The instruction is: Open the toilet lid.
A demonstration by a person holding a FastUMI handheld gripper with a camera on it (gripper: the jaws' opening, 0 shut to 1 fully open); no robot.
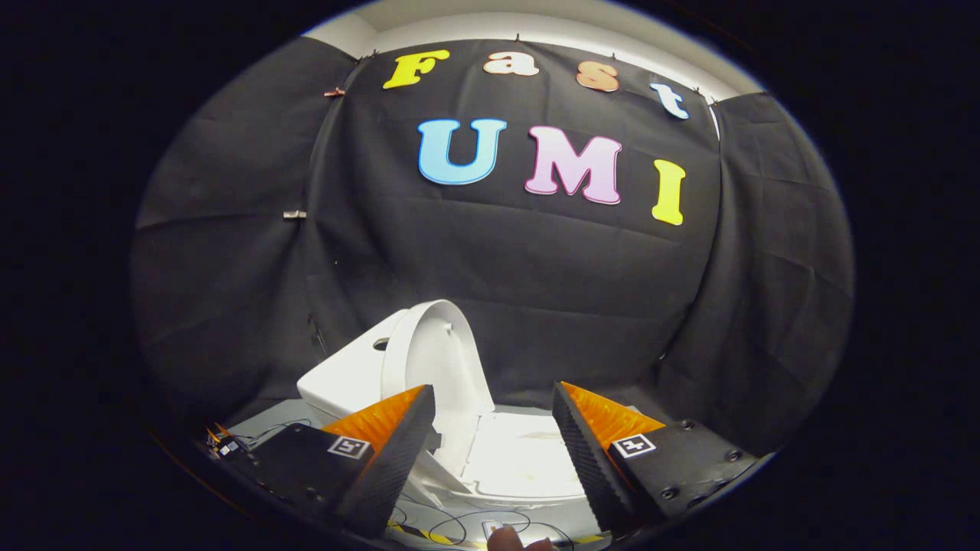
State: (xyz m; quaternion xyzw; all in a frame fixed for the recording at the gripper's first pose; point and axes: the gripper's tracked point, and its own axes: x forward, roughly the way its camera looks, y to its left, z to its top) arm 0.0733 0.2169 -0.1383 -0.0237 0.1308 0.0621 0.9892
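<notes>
Black cloth wall behind the toilet, whose lid already stands up against the tank; the gripper hangs wide open, empty, so a bump could drop it.

Toilet: white body. Lid: white, plain, no pattern. Seat: white, faint yellowish marks. Booth wall: black cloth, creased. Floor strip below gripper: yellow/black hazard stripes. Fingers apart, each w/ black-white square marker.
</notes>
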